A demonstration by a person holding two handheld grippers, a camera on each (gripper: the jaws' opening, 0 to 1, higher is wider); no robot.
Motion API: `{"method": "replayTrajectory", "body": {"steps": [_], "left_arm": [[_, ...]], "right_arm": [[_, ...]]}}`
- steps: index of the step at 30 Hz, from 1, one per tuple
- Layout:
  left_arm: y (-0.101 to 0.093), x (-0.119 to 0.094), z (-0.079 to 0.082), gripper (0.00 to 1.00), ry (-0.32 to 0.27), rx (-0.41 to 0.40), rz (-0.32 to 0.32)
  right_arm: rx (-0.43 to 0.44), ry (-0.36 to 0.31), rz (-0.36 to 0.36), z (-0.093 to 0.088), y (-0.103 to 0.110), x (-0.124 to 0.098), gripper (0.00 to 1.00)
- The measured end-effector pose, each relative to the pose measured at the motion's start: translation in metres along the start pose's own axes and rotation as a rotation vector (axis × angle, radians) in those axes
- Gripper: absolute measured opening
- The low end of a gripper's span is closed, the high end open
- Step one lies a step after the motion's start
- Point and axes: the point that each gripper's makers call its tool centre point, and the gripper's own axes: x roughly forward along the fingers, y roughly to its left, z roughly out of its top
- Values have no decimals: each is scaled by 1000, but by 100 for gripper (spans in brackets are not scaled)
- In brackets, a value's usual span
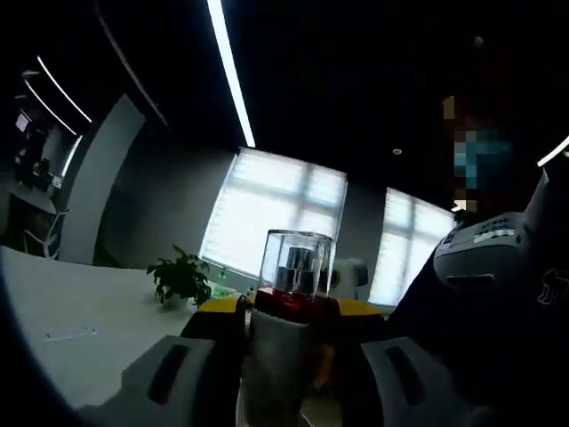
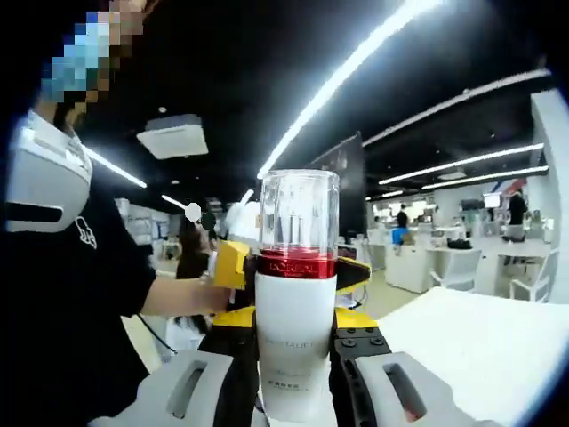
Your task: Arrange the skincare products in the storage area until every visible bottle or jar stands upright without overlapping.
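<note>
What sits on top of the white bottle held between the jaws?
The white bottle carries a red band and above it a clear cap. In the left gripper view a dark part shows inside the cap. The bottle's base is hidden between the jaws.

An open-plan office: white desks (image 2: pixel 480 334), white chairs (image 2: pixel 532 277), ceiling light strips (image 2: pixel 356 62), blinded windows (image 1: pixel 276 209), potted plant (image 1: pixel 180 277).

The white bottle (image 2: pixel 296 342) runs off the bottom edge, its small print unreadable.
</note>
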Motion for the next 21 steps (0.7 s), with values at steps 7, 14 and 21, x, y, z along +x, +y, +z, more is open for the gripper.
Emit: {"method": "replayTrajectory", "body": {"steps": [7, 14, 21], "left_arm": [[35, -11, 10, 49, -54, 133, 335], [38, -2, 6, 51, -73, 322, 538], [40, -4, 8, 34, -76, 467, 623]], "right_arm": [[-253, 105, -295, 0, -38, -6, 20], [-290, 103, -380, -1, -48, 2, 20], [-288, 89, -402, 0, -49, 2, 21]]}}
